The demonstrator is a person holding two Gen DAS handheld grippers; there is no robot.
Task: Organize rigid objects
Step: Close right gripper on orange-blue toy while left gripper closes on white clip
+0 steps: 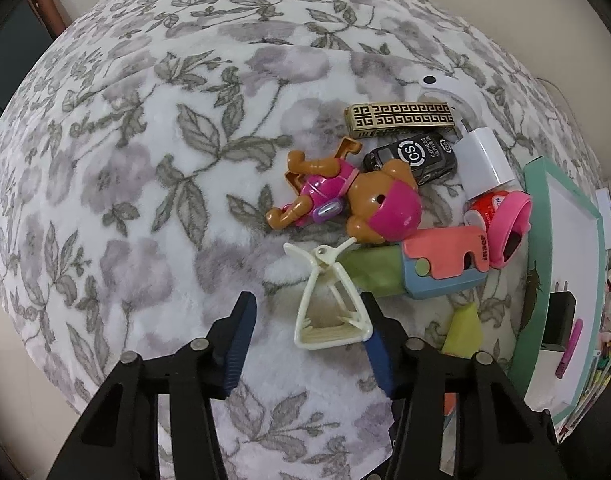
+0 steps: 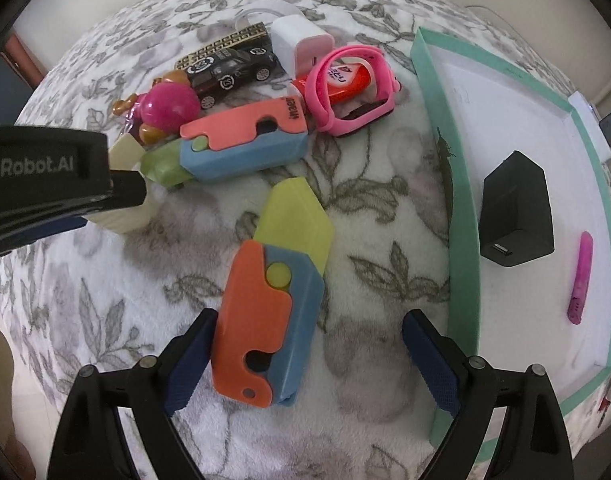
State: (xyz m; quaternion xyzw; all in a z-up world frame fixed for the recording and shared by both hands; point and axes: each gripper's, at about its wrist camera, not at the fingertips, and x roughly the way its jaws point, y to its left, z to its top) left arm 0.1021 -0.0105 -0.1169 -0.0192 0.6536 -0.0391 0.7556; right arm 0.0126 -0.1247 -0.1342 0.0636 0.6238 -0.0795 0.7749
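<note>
Left gripper (image 1: pixel 305 336) jaws spread around a cream clip (image 1: pixel 329 304) at lower centre, right pad touching; right gripper (image 2: pixel 309 360) jaws spread wide beside an orange-blue toy knife (image 2: pixel 265 320) on the floral blanket (image 2: pixel 385 240).

The black toy car (image 1: pixel 411 155) carries a round white sign with the letters "CS" and the word "EXPRESS" beside it on its roof. The coral and blue toy knife (image 1: pixel 445 262) has the word "inaer" near its end. In the right wrist view, the black body of the other gripper (image 2: pixel 45 168) shows white letters "n Robot.AI", cut off at the picture's edge.
</note>
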